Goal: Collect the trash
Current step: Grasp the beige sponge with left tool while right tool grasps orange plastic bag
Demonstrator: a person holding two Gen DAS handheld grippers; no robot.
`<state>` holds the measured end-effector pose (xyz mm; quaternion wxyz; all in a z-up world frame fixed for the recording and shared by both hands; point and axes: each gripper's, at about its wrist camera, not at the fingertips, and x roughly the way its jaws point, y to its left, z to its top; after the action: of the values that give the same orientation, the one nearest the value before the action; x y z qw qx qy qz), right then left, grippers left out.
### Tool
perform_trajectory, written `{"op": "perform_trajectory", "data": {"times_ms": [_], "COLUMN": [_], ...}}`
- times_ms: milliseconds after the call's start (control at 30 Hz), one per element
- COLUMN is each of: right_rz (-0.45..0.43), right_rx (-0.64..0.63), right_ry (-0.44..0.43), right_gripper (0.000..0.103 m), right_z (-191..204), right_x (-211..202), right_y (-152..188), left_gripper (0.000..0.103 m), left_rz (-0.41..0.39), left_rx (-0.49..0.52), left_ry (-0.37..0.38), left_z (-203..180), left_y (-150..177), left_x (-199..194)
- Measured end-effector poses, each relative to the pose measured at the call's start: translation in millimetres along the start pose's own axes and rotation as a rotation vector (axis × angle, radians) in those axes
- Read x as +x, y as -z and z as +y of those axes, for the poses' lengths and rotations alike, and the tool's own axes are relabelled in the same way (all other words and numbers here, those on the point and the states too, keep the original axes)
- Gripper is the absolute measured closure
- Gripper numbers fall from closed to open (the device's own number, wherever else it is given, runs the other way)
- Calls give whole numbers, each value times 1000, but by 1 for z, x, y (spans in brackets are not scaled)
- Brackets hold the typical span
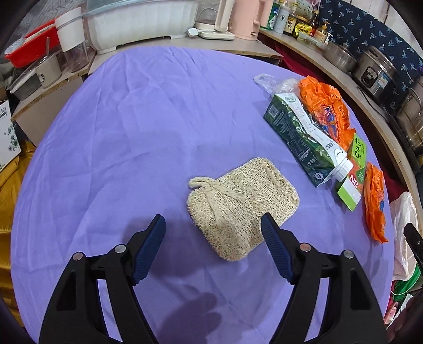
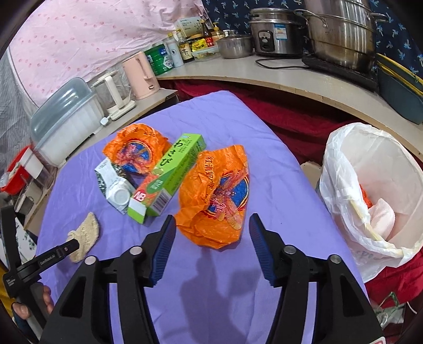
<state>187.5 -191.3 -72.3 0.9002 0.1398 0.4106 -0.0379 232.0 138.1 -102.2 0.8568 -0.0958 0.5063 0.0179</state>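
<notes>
My left gripper (image 1: 213, 221) is open and empty, its fingers on either side of the near end of a beige woven scrubber pad (image 1: 242, 206) on the purple cloth. My right gripper (image 2: 212, 221) is open and empty, just short of a crumpled orange wrapper (image 2: 215, 195). Behind it lie a green wasabi box (image 2: 169, 176), a dark green carton with a white cap (image 2: 113, 185) and a second orange wrapper (image 2: 134, 149). The same trash shows at the right of the left wrist view: carton (image 1: 301, 140), orange wrapper (image 1: 325, 108), green box (image 1: 354, 169).
A bin lined with a white bag (image 2: 370, 190) stands off the table's right edge, holding chopsticks and tissue. A curved counter (image 2: 277, 82) with pots, a rice cooker and bottles runs behind. A white dish box (image 1: 142, 23), kettle and cups stand at the far side.
</notes>
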Motion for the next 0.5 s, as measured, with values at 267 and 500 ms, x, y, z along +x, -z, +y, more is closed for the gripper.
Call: {"op": "perform_trajectory", "data": {"times_ms": [267, 500], "right_rz": [36, 75], "right_rx": [53, 66], "right_ry": [-1, -14], "right_gripper": [40, 39], "right_z": [-13, -13], "right_x": [34, 59], "right_y": [-5, -6], "left_gripper": [26, 71], "left_rz": [-10, -29], "left_rx": [7, 57], "left_ry": [-2, 5], "left_z": [-10, -25], "left_y": [-5, -7], "left_x": [11, 10]}}
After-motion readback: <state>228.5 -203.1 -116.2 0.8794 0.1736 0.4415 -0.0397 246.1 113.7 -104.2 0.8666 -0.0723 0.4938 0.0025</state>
